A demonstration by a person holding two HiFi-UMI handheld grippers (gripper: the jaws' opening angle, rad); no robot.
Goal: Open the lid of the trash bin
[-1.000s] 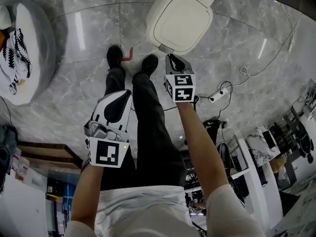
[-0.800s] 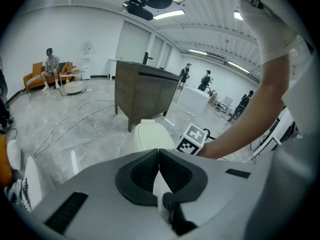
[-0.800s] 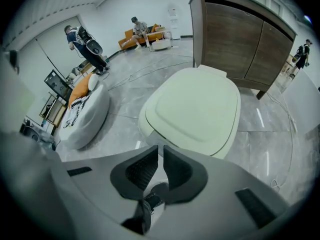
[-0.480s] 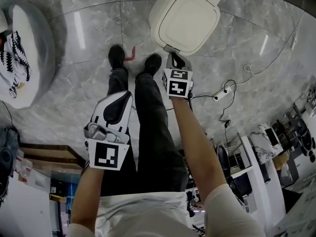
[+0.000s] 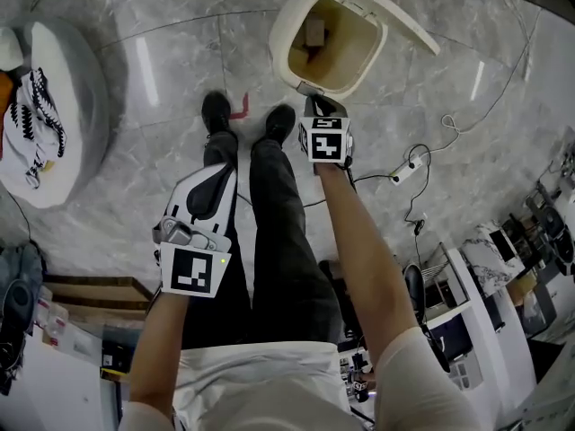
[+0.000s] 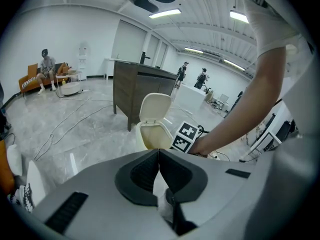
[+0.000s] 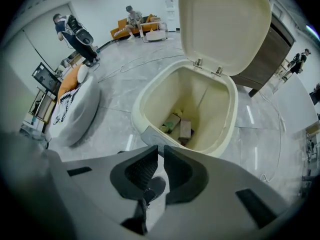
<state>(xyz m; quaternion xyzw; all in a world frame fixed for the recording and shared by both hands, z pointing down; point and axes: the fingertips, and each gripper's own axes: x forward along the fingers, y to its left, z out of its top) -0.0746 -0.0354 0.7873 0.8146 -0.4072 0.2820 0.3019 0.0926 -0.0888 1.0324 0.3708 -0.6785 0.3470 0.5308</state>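
Observation:
The cream trash bin (image 5: 289, 68) stands on the marble floor with its lid (image 5: 395, 16) swung up and back. A few small boxes (image 7: 180, 126) lie at the bottom. My right gripper (image 5: 322, 108) is at the bin's near rim. Its jaws are shut with nothing between them, and the tips (image 7: 161, 146) rest against the grey push button (image 7: 149, 134) on the bin's front. My left gripper (image 5: 203, 206) hangs back over the person's left leg, shut and empty. From the left gripper view the open bin (image 6: 154, 134) and the right gripper's marker cube (image 6: 186, 136) show ahead.
A grey round cushion (image 5: 76, 79) with a black-and-white cloth (image 5: 36, 106) lies at the left. The person's shoes (image 5: 216, 110) stand just before the bin. A power strip (image 5: 404, 166) and cables trail at the right. A dark counter (image 6: 132, 84) stands behind the bin.
The bin's lid has sprung from shut to fully open, showing the inside. My right gripper has pushed slightly forward onto the bin's front edge. The left gripper has hardly moved.

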